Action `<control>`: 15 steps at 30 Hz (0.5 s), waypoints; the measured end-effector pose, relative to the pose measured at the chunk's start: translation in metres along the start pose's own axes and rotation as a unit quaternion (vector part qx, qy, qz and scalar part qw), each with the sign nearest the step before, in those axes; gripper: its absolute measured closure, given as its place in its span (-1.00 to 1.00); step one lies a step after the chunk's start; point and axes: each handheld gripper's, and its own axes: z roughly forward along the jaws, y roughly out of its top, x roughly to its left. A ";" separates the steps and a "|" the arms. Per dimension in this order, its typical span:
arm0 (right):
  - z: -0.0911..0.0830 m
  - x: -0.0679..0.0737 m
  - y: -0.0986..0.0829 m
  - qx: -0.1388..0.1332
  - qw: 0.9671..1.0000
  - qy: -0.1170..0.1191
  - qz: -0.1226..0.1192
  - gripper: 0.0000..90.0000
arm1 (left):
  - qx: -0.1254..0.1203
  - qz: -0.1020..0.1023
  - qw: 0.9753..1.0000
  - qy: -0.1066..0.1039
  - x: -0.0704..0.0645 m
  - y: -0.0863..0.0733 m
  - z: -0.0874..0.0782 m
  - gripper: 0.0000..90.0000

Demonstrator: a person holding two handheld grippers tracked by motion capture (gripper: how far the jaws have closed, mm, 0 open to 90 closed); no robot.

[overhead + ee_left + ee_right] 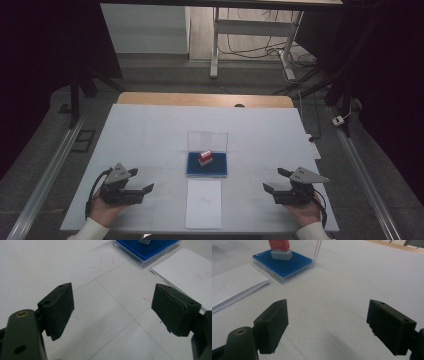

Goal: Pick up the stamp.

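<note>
A red stamp (pixel 205 157) with a grey base stands upright on a blue pad (pixel 206 166), midway between both tongs, farther out.

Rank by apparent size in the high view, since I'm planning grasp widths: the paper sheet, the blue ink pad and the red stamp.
1. Paper sheet, largest, though it lies nearest the camera.
2. Blue ink pad, somewhat smaller in footprint.
3. Red stamp, clearly smallest, standing on the pad.
</note>
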 end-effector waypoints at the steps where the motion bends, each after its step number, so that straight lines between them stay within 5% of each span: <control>1: 0.000 0.000 0.000 0.000 1.000 0.000 0.000 -0.62 | -0.001 0.000 1.000 0.000 0.000 0.000 0.000 -0.59; 15: 0.001 0.001 -0.001 0.004 1.000 0.001 0.000 -0.60 | 0.001 -0.001 1.000 -0.002 -0.001 0.000 0.000 -0.59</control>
